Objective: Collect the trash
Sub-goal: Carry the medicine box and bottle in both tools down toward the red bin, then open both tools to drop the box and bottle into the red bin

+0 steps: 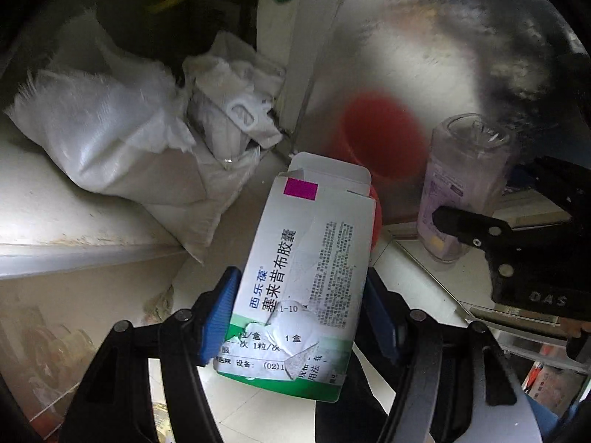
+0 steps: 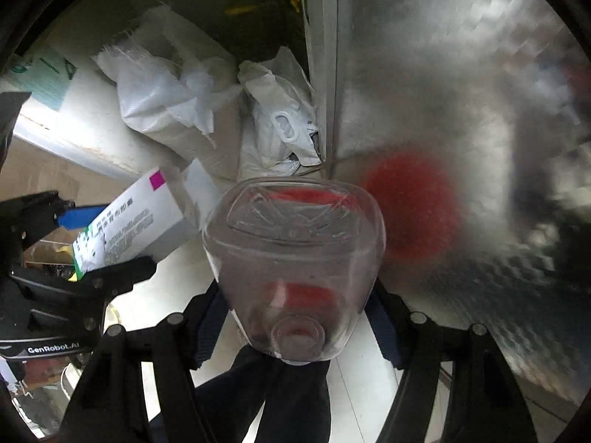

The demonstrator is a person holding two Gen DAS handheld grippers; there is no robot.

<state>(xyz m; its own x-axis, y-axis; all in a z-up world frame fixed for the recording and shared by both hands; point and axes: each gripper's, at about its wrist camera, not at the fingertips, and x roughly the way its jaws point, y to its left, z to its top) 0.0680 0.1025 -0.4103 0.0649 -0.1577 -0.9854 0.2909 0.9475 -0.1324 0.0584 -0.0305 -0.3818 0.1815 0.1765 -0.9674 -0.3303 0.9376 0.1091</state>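
Low in the middle of the left wrist frame, my left gripper (image 1: 295,317) is grasping a white and green medicine box (image 1: 306,277); the blue pads (image 1: 219,317) press on its two long sides; the box has torn paper on its front, a pink square near its top, and an open flap that points to the upper middle of the frame; at the right of that frame I see my right gripper (image 1: 476,236) with a clear bottle (image 1: 461,188) in it; the bottle has a pale purple label; in the right wrist frame my right gripper (image 2: 295,317) is grasping that clear bottle (image 2: 295,269) at the lower middle, with its small open neck toward the camera and its wide bottom pointing away; the fingers sit on both sides of it; at the left of this frame the box (image 2: 136,221) shows again, held in the left gripper (image 2: 107,243); a red bin (image 1: 384,147) sits past the box, next to a shiny metal wall (image 2: 461,92) that shows a blurry red glow of it; through the bottle I see red too; white bags (image 1: 110,140) lie in the upper left of both frames on a pale ledge (image 1: 55,214); a crumpled white plastic bag (image 2: 280,122) sits by the wall corner; the floor (image 2: 177,284) under both grippers is pale tile; dark trouser legs (image 2: 291,398) of a person show at the bottom middle.
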